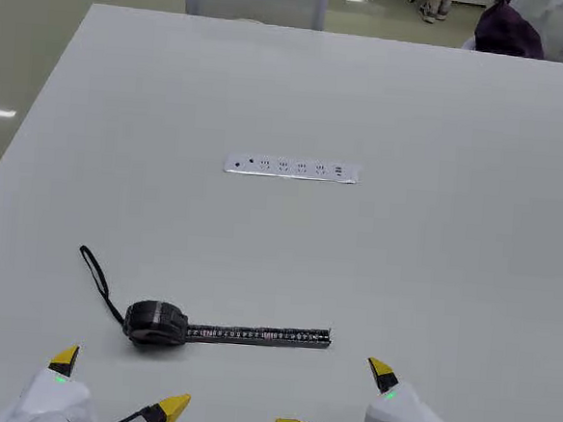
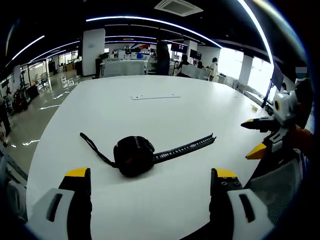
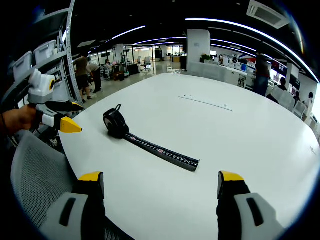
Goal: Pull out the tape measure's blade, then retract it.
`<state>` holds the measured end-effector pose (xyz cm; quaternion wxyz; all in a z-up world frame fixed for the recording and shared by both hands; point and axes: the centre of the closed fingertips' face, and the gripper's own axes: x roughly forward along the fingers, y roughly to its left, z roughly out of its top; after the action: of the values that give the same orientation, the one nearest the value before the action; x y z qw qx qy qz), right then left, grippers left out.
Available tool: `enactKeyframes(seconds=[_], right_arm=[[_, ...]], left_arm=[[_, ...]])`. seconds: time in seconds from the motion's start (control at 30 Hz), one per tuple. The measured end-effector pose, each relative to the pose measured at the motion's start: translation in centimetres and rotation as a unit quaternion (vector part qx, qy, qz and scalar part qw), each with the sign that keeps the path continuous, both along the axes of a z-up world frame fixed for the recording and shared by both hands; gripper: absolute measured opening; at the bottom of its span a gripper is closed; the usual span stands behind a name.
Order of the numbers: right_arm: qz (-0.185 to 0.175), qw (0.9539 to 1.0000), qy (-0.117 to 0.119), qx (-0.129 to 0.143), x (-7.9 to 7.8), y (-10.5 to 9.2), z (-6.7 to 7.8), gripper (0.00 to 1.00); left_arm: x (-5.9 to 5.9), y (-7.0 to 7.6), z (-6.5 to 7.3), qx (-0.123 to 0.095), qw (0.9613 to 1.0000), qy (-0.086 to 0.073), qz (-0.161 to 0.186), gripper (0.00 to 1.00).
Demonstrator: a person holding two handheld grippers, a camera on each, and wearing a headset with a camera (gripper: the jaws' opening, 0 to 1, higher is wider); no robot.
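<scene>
One tape measure (image 1: 156,322) lies close to the worktop's (image 1: 404,258) near edge, its blade (image 1: 258,335) drawn out flat to the right and its strap (image 1: 98,280) trailing left. Our left claw (image 1: 118,383) and right claw (image 1: 334,398) hover nearer that edge, both spread and empty. Retraction looks due to us: one claw should pin the tape measure while the blade runs home.

I see open table (image 1: 451,281) across the right of the head view. The tape measure (image 1: 156,322) at lower left and the power strip (image 1: 291,168) at centre stand in my way.
</scene>
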<state>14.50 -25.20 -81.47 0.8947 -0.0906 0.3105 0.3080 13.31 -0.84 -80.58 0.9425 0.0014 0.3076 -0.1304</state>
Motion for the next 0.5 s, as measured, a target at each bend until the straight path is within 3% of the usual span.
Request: enactKeyframes(seconds=[0.5], right_arm=[[0.005,1.0000,0.003,0.001,0.03,0.08,-0.22,0.94]], left_arm=[[0.43,0.05,-0.51,-0.010,0.9997,0.004,0.024,0.99]])
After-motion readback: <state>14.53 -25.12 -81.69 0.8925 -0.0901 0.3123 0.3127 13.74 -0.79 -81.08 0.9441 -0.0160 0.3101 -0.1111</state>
